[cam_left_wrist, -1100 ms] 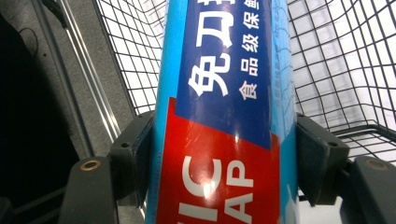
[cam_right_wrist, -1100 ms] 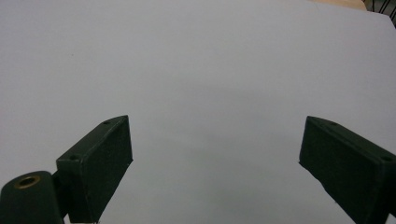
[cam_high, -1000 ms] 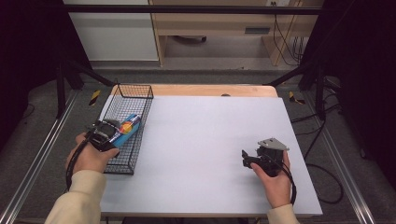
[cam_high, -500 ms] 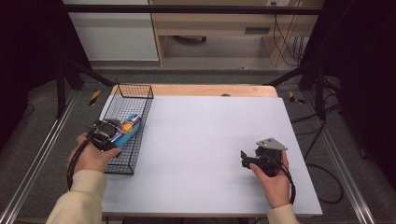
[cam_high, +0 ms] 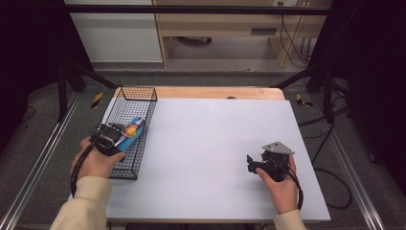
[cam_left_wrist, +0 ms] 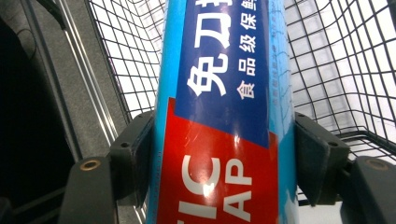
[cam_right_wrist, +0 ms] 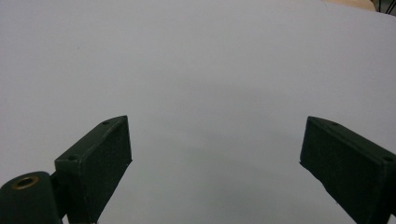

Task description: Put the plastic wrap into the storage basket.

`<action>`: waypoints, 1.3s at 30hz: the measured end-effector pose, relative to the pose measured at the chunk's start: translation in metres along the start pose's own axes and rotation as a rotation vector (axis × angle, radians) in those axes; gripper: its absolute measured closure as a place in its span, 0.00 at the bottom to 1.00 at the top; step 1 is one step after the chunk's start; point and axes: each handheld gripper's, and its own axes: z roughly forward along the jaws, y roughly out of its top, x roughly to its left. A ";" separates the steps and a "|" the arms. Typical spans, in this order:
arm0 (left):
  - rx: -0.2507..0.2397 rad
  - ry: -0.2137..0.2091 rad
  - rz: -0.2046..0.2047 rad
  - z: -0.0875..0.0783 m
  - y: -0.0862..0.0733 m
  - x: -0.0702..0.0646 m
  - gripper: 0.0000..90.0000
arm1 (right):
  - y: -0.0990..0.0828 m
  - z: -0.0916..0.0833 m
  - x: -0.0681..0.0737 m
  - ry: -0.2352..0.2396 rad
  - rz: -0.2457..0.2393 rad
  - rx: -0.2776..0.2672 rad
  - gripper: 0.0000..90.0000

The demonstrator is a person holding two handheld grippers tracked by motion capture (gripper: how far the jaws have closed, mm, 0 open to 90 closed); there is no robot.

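Observation:
A long blue box of plastic wrap (cam_high: 133,131) with a red and dark blue label lies slanted in the black wire basket (cam_high: 125,170) at the table's left edge. My left gripper (cam_high: 119,136) is shut on its near end. In the left gripper view both black pads press the sides of the box (cam_left_wrist: 224,116), with basket mesh behind it. My right gripper (cam_high: 251,162) rests low over the white table top (cam_high: 201,139) at the right, pointing left. In the right gripper view its jaws stand wide apart over the bare sheet, the gripper (cam_right_wrist: 215,154) open and holding nothing.
The white sheet covers a wooden table whose bare strip (cam_high: 210,93) shows at the far edge. Metal rails (cam_high: 38,163) run along the floor on the left. Cables (cam_high: 330,182) lie on the floor at the right. A wooden desk (cam_high: 215,28) stands beyond.

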 end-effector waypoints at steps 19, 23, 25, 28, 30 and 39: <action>-0.047 0.021 -0.012 0.000 -0.004 0.005 0.33 | 0.000 0.001 0.002 0.006 -0.012 0.005 0.10; -0.071 0.030 -0.010 -0.004 -0.005 0.007 0.32 | 0.000 0.001 0.002 0.006 -0.013 0.005 0.10; -0.110 0.044 -0.013 -0.009 -0.006 0.007 0.30 | 0.000 0.001 0.002 0.005 -0.014 0.007 0.10; -0.177 0.070 -0.008 -0.018 -0.005 0.005 0.17 | 0.000 0.001 0.002 0.004 -0.012 0.008 0.10; -0.225 0.088 0.009 -0.025 -0.005 0.003 0.16 | 0.000 0.001 0.002 0.003 -0.014 0.008 0.09; -0.393 0.080 0.055 -0.046 -0.003 -0.013 0.10 | 0.000 0.000 0.003 0.001 -0.011 0.004 0.09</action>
